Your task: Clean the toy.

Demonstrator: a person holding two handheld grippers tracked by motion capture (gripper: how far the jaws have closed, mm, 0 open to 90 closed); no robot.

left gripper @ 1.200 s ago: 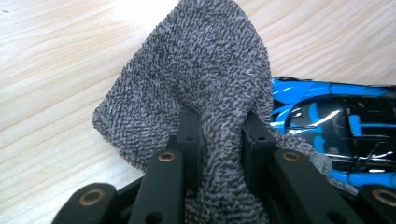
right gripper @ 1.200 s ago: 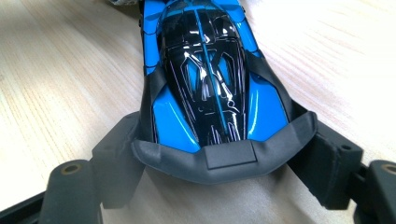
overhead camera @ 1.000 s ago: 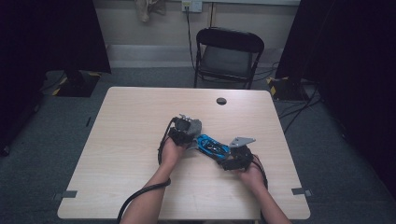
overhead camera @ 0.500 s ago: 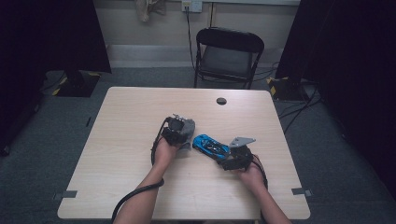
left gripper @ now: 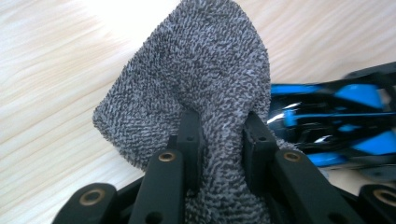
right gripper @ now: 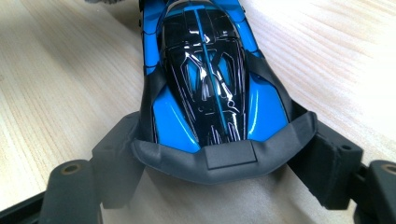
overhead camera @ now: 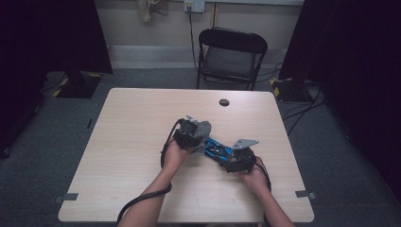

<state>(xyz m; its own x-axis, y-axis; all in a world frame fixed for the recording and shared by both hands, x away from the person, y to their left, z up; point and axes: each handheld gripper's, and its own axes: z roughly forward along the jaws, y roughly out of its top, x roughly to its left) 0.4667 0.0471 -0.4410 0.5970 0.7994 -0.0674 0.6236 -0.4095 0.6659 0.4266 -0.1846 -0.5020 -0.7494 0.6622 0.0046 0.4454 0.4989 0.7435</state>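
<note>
Table (overhead camera: 132,142) of pale wood grain fills the middle of the high view, with a person's two forearms coming in from the bottom edge. The left gripper (overhead camera: 198,137) sits near the table's centre with a grey terry cloth (overhead camera: 204,127) bunched at its tip, touching the front end of a glossy blue and black toy racing car (overhead camera: 218,149). The right gripper (overhead camera: 231,160) holds the other end of the car, which lies slantwise between the two hands. A small dark round disc (overhead camera: 224,102) lies well apart near the table's far edge, and a black folding chair (overhead camera: 231,56) stands behind the table. In the left gripper view, the left gripper (left gripper: 219,135) has its black jaws pinched tight on a fold of the grey cloth (left gripper: 201,79), which stands up above the wood, with the blue car (left gripper: 336,116) just beside it at the right. In the right gripper view, the right gripper (right gripper: 219,158) has its jaws spread wide and pressed against both flanks of the car (right gripper: 205,79) at its dark grey rear bumper, the car pointing away over the table.
</note>
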